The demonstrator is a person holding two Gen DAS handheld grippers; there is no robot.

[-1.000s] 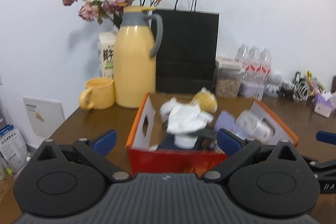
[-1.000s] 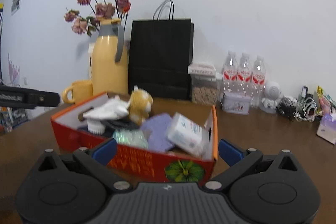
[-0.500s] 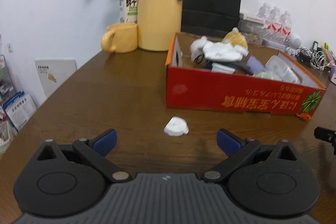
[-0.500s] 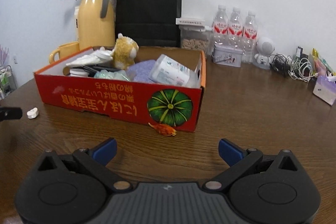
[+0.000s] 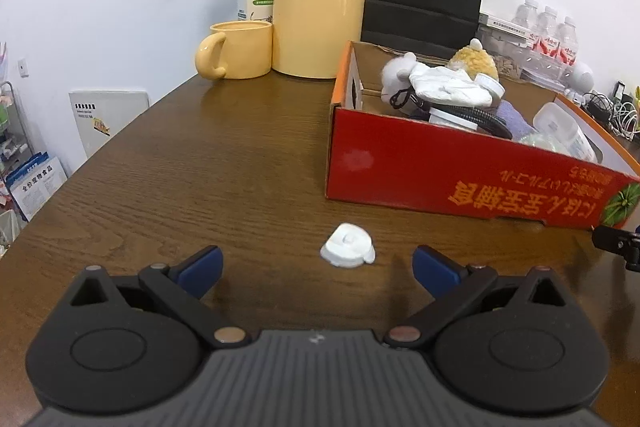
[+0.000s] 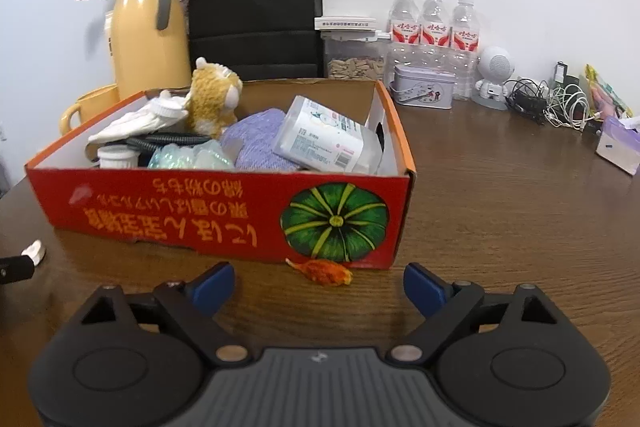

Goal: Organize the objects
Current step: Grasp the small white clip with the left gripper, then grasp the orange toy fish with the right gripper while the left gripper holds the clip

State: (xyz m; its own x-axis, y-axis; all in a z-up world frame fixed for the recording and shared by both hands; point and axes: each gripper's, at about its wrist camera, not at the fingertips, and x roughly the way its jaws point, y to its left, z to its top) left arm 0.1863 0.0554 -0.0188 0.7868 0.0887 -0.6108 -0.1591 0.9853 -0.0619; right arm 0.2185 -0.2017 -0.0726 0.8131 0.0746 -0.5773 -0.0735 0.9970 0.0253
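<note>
both grippers low over table — left gripper (image 5: 316, 267) wide at white cap (image 5: 348, 251)

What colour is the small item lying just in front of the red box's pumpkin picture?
Orange, the small item; clearest in the right wrist view.

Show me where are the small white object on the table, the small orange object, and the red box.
small white object (image 5: 347, 245), left wrist view, middle of its top.
small orange object (image 6: 322, 270), right wrist view, middle of its body.
red box (image 6: 180, 211), right wrist view, front wall with the printed text.
</note>
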